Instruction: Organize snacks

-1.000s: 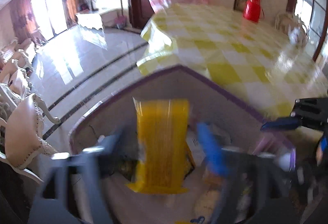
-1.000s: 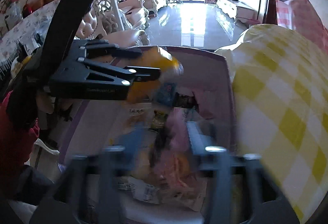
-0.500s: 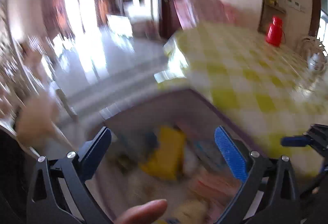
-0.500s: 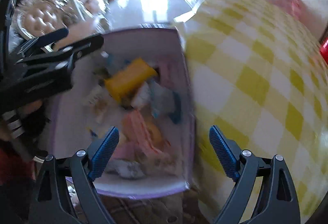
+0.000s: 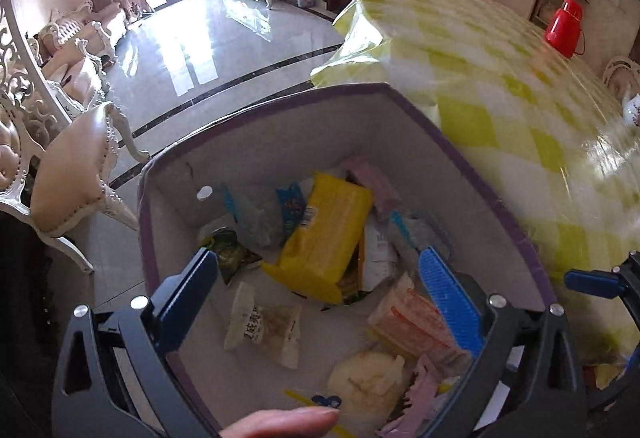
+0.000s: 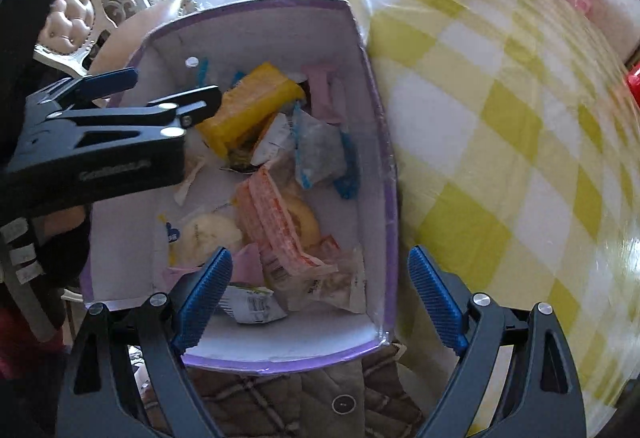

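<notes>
A white box with a purple rim [image 5: 460, 153] [image 6: 390, 173] stands beside the table and holds several snack packets. A yellow packet [image 5: 324, 234] [image 6: 250, 105] lies on top of the pile near the far wall. An orange-striped packet [image 5: 412, 322] [image 6: 276, 222] and a round bun [image 5: 368, 382] [image 6: 210, 234] lie nearer. My left gripper [image 5: 318, 282] is open and empty above the box; it also shows in the right wrist view [image 6: 172, 93]. My right gripper [image 6: 318, 294] is open and empty over the box's near right corner.
A table with a yellow-checked cloth [image 5: 520, 97] [image 6: 500, 117] lies right of the box. A red flask [image 5: 564, 27] stands at its far side. A cream chair [image 5: 76, 173] stands left of the box. A quilted pad [image 6: 300, 398] lies under the box.
The yellow packet has left my left gripper and now lies in the box. Both grippers have opened and pulled back above the box.
</notes>
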The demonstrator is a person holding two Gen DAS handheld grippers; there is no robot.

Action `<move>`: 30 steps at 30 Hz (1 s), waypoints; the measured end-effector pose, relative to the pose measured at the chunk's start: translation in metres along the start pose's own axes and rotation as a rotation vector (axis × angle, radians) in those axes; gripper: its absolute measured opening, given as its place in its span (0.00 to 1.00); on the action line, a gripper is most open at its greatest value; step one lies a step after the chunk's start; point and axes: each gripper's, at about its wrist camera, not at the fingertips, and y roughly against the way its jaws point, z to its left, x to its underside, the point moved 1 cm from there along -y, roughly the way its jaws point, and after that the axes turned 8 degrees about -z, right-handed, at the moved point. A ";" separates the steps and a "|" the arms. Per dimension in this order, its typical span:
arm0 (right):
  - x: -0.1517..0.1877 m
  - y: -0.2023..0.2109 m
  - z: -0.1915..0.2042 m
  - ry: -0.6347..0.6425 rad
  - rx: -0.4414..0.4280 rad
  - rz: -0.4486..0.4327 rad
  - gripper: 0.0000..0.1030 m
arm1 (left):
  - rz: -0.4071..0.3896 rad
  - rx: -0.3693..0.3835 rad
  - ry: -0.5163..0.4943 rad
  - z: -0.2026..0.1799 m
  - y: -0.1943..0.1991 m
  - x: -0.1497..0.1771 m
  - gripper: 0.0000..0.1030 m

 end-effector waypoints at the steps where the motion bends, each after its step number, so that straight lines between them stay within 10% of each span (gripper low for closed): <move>1: 0.000 0.002 0.001 0.005 -0.005 -0.005 0.84 | 0.002 -0.002 0.000 0.001 -0.001 0.000 0.98; 30: 0.000 -0.003 0.013 0.038 -0.037 -0.001 0.84 | 0.024 -0.039 -0.002 0.004 -0.007 0.000 0.98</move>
